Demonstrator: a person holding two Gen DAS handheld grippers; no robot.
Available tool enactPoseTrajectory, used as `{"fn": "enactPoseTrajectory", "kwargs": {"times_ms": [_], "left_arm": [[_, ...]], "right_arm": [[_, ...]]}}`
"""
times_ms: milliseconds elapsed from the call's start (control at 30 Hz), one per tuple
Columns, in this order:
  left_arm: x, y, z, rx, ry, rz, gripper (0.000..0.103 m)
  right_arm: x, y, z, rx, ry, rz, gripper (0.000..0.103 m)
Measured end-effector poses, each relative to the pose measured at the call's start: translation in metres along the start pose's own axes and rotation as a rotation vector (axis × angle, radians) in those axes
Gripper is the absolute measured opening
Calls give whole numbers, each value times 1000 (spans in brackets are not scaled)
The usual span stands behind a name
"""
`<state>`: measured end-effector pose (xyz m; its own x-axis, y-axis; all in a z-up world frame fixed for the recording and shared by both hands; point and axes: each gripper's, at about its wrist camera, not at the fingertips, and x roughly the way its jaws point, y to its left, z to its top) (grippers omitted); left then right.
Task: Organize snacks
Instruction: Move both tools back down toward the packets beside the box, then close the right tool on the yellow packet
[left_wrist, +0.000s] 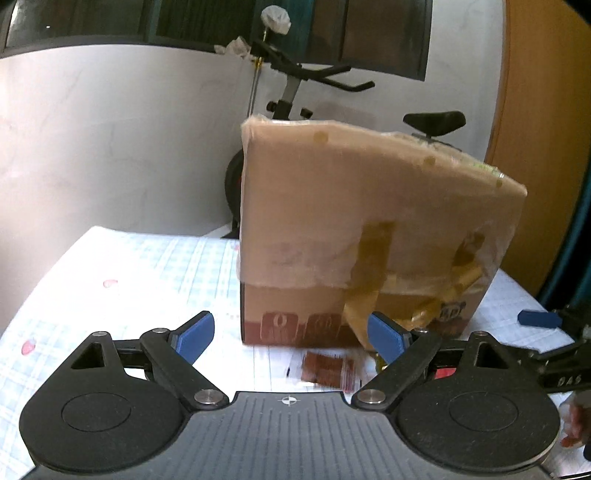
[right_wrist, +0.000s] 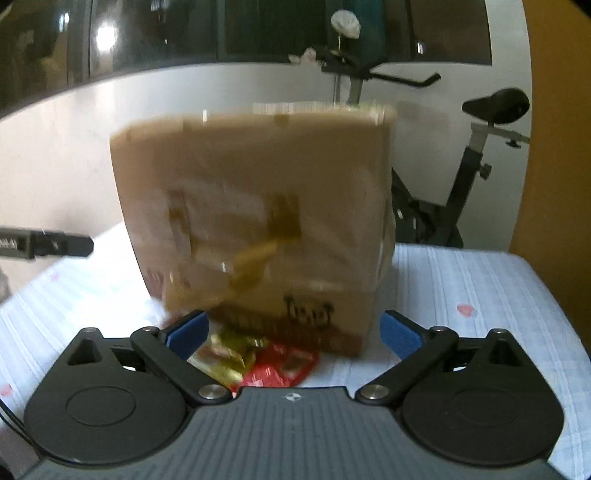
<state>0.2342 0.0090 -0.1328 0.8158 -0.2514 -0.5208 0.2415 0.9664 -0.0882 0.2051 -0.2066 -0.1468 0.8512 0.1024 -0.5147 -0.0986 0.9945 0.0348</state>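
Note:
A tall cardboard box (left_wrist: 369, 221) wrapped in clear and yellow tape stands on the table, blurred in both views. My left gripper (left_wrist: 291, 338) is open just in front of the box's lower left corner, with nothing between its blue pads. A brown-red snack packet (left_wrist: 325, 369) lies on the cloth below it. My right gripper (right_wrist: 294, 334) is open too, facing the box (right_wrist: 258, 206). A gold packet (right_wrist: 221, 360) and a red packet (right_wrist: 280, 369) lie at the box's foot between its fingers, not gripped. A blue pad (left_wrist: 537, 318) of the right gripper shows at the far right.
A pale checked cloth (left_wrist: 110, 280) covers the table. Behind the table stand an exercise bike (right_wrist: 480, 155) and a white wall, with an orange panel (right_wrist: 554, 184) at the right. The left gripper's black finger (right_wrist: 62, 244) reaches in from the left.

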Motion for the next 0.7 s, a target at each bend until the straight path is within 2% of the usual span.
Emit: {"fn": "enactPoseTrajectory", "kwargs": {"times_ms": [100,333,467,600,700], "left_arm": [[4,1,-4,-14,20,4,91],[6,-3,-23,-22,65,14,91],[4,-3,-31,-21,87,18,90],[3,-2,-37,-27,105,21,90],[5,-3,-40,-31,116,22,90]], "right_arm": [[10,3,-14,16,52,30,94],[24,23,-38,22,145,126,67],[31,40,-44,-2,189,169,65],[38,49,-44,-37,216,176,65],[46,49,-43,-28,238,172,61]]}}
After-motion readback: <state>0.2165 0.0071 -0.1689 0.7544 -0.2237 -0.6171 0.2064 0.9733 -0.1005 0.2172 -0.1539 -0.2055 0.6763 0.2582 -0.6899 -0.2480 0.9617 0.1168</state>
